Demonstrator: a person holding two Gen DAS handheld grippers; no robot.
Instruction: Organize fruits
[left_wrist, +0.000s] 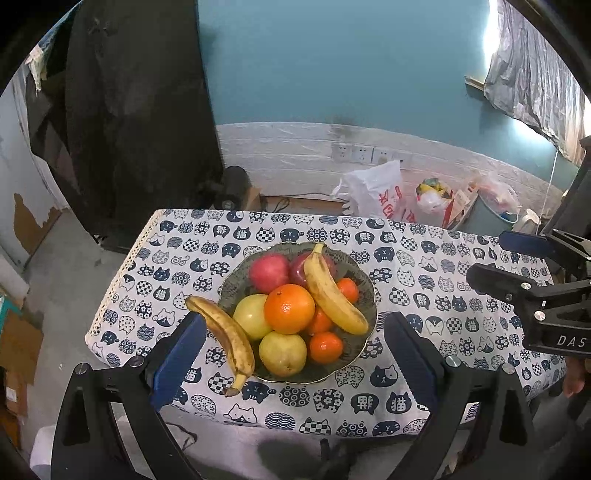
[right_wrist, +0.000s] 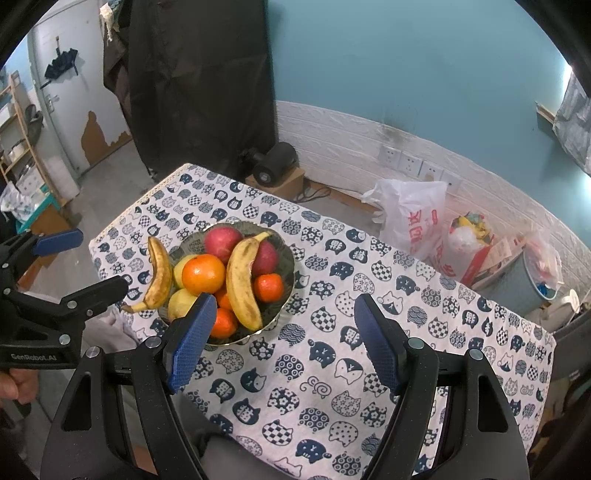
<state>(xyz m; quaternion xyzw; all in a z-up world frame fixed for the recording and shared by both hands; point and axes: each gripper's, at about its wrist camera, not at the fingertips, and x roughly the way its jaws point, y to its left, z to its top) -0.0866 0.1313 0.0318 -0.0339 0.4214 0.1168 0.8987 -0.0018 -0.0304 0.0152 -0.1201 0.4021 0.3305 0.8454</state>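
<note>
A dark glass bowl stands on the cat-print tablecloth. It holds two red apples, a big orange, yellow-green fruit, small tangerines and a yellow banana. A spotted banana leans against the bowl's left rim, stem on the cloth. My left gripper hovers open before the bowl. My right gripper is open over the cloth, to the bowl's right.
The table's left edge drops to a grey floor. Behind the far edge stand a white plastic bag, a full bin and a black speaker on a box. Dark cloth hangs at the back left.
</note>
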